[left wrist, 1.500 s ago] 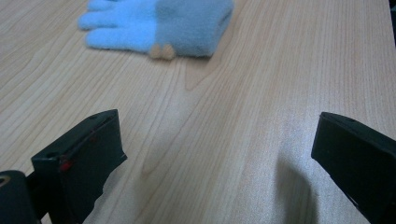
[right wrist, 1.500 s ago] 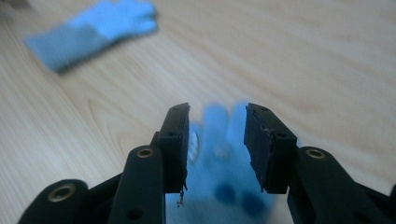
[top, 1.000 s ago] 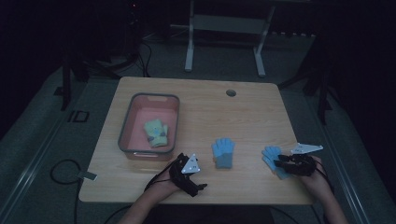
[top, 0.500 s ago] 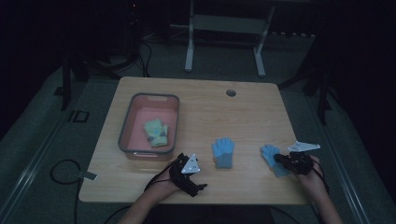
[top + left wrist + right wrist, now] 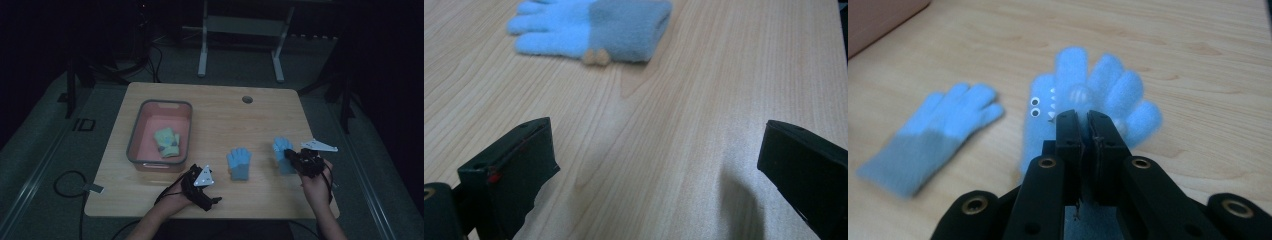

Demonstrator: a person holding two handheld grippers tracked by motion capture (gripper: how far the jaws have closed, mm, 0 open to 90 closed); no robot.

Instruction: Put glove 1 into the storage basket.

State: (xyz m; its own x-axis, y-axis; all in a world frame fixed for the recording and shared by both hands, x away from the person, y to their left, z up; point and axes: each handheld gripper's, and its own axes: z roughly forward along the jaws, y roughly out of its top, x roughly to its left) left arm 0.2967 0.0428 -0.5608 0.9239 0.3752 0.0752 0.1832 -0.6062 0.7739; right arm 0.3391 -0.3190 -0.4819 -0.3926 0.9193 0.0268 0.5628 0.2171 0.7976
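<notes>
Bin (image 5: 186, 131): sitting far left on table (image 5: 220, 115), holding a green glove (image 5: 167, 141).
Left gripper (image 5: 202, 186): resting near front edge, jaws spread wide, gripping nothing.
Middle blue glove (image 5: 239, 163): lying flat just right of left gripper, fingers pointing away from person, cuff nearest.
Right blue glove (image 5: 1088, 100): lying under right gripper (image 5: 1087, 117), fingers fanning forward beyond jaw tips, long axis running along jaws.
Right gripper: jaws pressed together, apparently pinching glove's palm fabric; likely lifting next.
</notes>
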